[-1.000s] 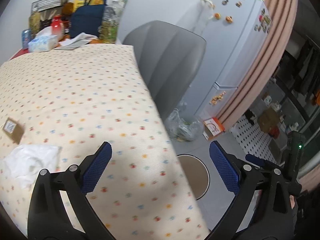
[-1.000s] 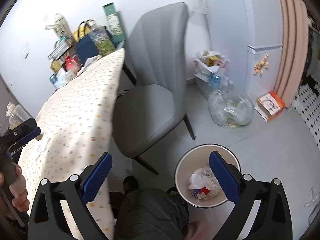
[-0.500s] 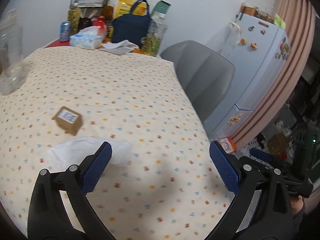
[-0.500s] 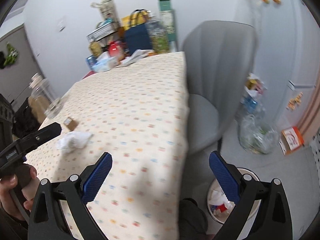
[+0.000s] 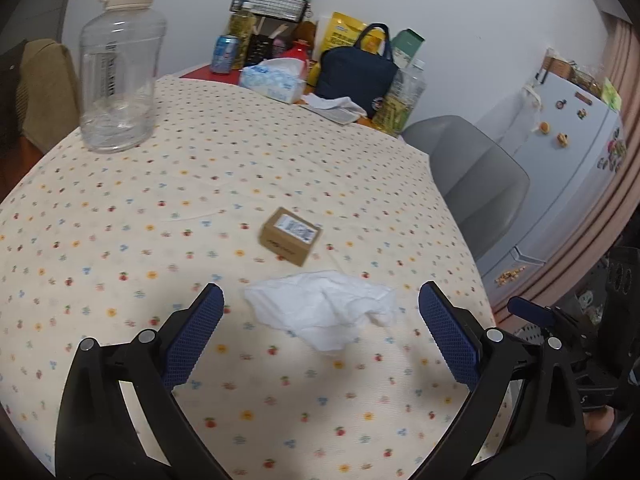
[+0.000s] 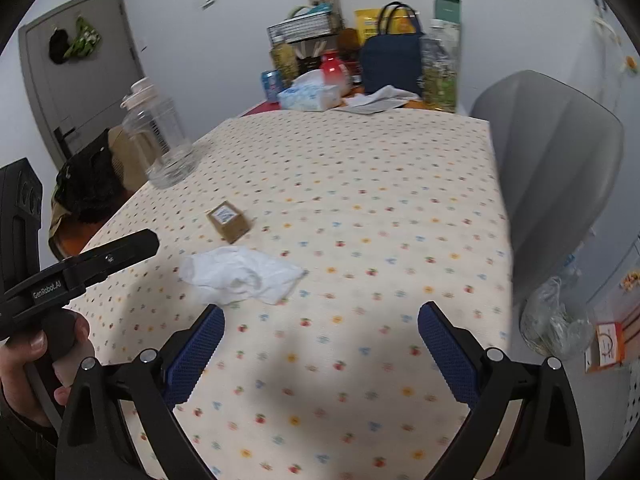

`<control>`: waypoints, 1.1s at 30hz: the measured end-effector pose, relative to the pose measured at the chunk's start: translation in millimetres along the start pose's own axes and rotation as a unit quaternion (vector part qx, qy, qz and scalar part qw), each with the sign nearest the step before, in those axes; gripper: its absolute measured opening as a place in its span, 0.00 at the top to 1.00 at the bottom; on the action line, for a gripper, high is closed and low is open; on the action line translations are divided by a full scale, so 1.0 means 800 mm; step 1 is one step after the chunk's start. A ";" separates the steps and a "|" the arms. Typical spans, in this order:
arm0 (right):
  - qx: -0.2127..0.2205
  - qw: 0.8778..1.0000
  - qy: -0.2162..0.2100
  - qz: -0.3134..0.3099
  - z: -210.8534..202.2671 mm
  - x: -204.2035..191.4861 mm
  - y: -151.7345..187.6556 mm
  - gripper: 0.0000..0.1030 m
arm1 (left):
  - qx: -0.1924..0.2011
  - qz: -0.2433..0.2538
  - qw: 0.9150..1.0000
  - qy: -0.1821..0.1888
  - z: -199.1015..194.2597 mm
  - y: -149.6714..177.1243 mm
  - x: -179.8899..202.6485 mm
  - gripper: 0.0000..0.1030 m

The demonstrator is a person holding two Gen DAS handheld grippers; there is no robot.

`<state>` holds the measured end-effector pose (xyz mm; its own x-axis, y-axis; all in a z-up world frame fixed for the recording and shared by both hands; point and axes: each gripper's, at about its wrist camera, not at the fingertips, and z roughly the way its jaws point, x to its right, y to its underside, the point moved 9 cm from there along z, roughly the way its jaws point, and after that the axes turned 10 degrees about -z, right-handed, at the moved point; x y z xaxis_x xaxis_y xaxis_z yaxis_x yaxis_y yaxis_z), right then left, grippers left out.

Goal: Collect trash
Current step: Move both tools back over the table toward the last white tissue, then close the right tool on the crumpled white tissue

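Note:
A crumpled white tissue (image 5: 326,314) lies on the dotted tablecloth (image 5: 240,168), with a small brown cardboard box (image 5: 291,235) just beyond it. My left gripper (image 5: 320,332) is open and empty, its fingers either side of the tissue and a little short of it. In the right wrist view the tissue (image 6: 240,276) and the box (image 6: 229,222) lie ahead to the left. My right gripper (image 6: 318,350) is open and empty above the tablecloth (image 6: 360,200), to the right of the tissue. The left gripper's body shows at the left edge (image 6: 92,264).
A large clear plastic bottle (image 5: 118,88) stands at the table's far left. A tissue box (image 5: 274,80), navy bag (image 5: 356,76), can and jars crowd the far end. A grey chair (image 6: 560,168) stands right of the table. A clear trash bag (image 6: 554,322) lies on the floor.
Both grippers swung left from the bin and floor toward the table. The left gripper has come to the tissue, which now lies between its open fingers. The bin has left view.

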<state>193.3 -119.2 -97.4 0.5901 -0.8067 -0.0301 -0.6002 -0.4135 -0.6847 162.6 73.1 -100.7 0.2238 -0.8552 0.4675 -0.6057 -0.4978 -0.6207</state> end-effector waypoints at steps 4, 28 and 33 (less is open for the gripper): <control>-0.013 1.000 -0.017 -0.021 0.023 -0.035 -0.011 0.10 | 0.007 -0.010 1.000 -0.012 -0.007 -0.006 -0.024 0.06; -0.062 0.998 -0.020 -0.024 0.100 -0.048 -0.020 0.93 | 0.018 -0.026 0.997 -0.066 0.011 -0.030 -0.076 0.06; -0.050 0.999 -0.011 -0.011 0.082 -0.027 -0.022 0.93 | 0.000 -0.006 0.998 -0.059 0.041 -0.026 -0.052 0.06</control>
<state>226.6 -67.1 -132.6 0.6145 -0.7882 -0.0331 -0.6378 -0.4717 -0.6088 190.8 114.5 -127.5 0.3187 -0.8606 0.3972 -0.6029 -0.5075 -0.6156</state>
